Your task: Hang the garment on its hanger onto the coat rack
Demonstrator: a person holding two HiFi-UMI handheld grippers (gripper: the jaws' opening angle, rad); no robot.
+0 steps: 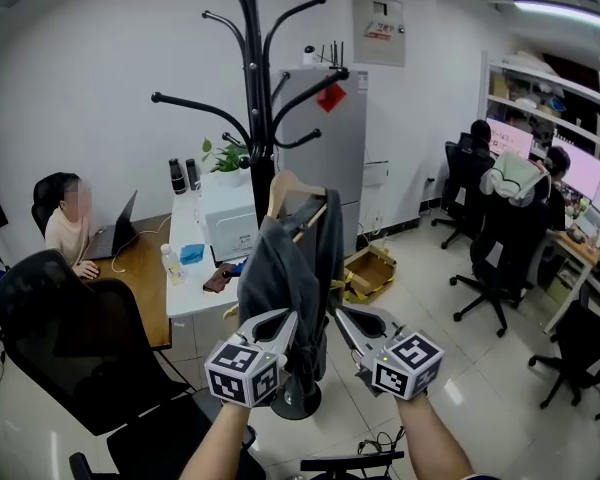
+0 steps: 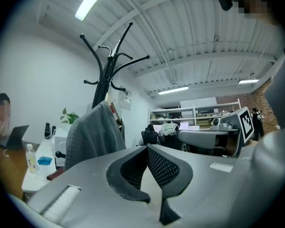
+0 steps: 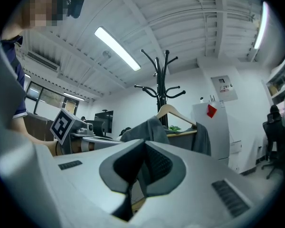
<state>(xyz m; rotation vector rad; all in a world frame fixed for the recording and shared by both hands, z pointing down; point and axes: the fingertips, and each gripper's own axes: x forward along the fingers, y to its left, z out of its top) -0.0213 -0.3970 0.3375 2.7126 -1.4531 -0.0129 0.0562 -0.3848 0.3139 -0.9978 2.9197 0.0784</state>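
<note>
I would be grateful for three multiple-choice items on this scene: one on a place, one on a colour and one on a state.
1. Where is the cardboard box relative to the fridge?
A. on top of it
B. on the floor beside it
C. inside it

2. What colour is the garment on the wooden hanger?
A. red
B. white
C. grey

3. How do the fingers of the left gripper stand?
A. together, with nothing between them
B. wide apart
C. clamped on the hanger

Answers:
1 B: the head view shows the box on the tiles at the fridge's foot.
2 C: the cloth is grey in all three views.
3 A: the left gripper view shows the fingers meeting, with the garment beyond them.
</note>
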